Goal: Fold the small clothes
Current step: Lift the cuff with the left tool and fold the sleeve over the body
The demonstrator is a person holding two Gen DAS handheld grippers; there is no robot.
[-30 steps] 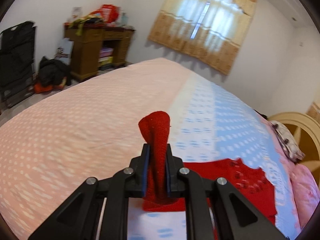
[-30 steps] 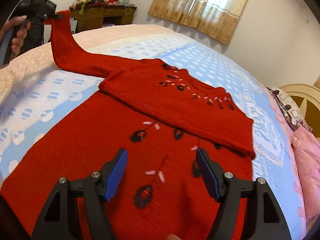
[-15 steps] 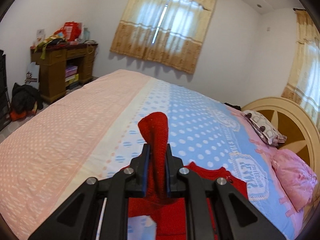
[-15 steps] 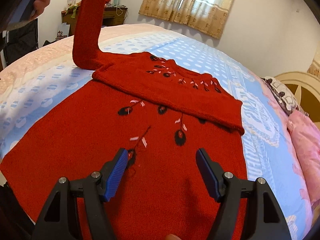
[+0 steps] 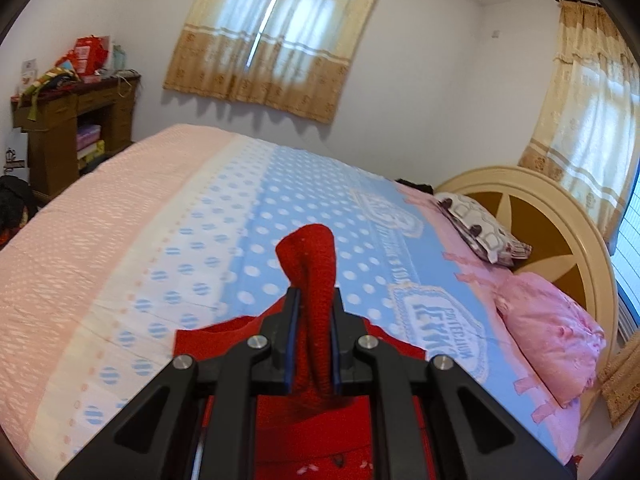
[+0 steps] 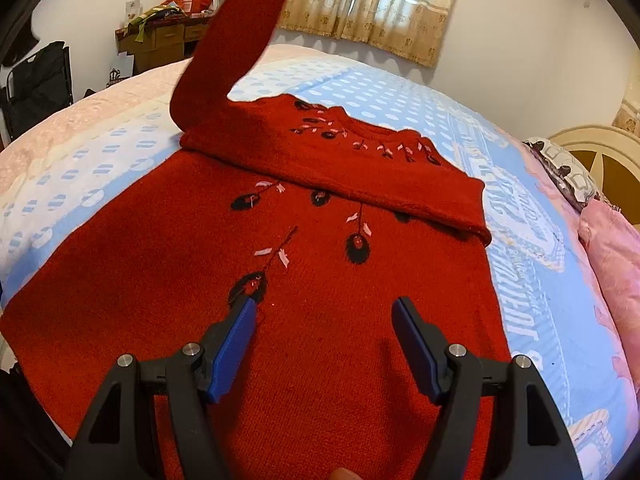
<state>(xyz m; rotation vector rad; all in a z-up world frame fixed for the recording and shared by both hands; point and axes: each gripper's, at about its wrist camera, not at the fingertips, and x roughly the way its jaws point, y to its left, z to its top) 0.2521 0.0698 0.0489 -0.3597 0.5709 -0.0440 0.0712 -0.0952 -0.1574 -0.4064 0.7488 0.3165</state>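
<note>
A small red knitted sweater (image 6: 320, 320) with black and pink embroidery lies flat on the bed. One sleeve (image 6: 400, 184) is folded across its chest. The other sleeve (image 6: 236, 36) rises steeply toward the upper left and leaves the right wrist view at the top. In the left wrist view my left gripper (image 5: 314, 300) is shut on that sleeve's cuff (image 5: 310, 264), which sticks up past the pads; the sweater body (image 5: 320, 432) lies below. My right gripper (image 6: 324, 312) hovers open over the sweater's lower part with nothing between its fingers.
The bed (image 5: 120, 240) carries a blue dotted sheet and a pink cover at left. Pillows (image 5: 548, 336) and a round headboard (image 5: 560, 216) stand at the right. A cluttered wooden desk (image 5: 76, 120) stands by the far wall, and a dark folding chair (image 6: 40, 80) at left.
My left gripper has lifted the sleeve from low at the left to high over the sweater and swung right, toward the headboard. The right gripper stayed open, drifting slightly over the sweater.
</note>
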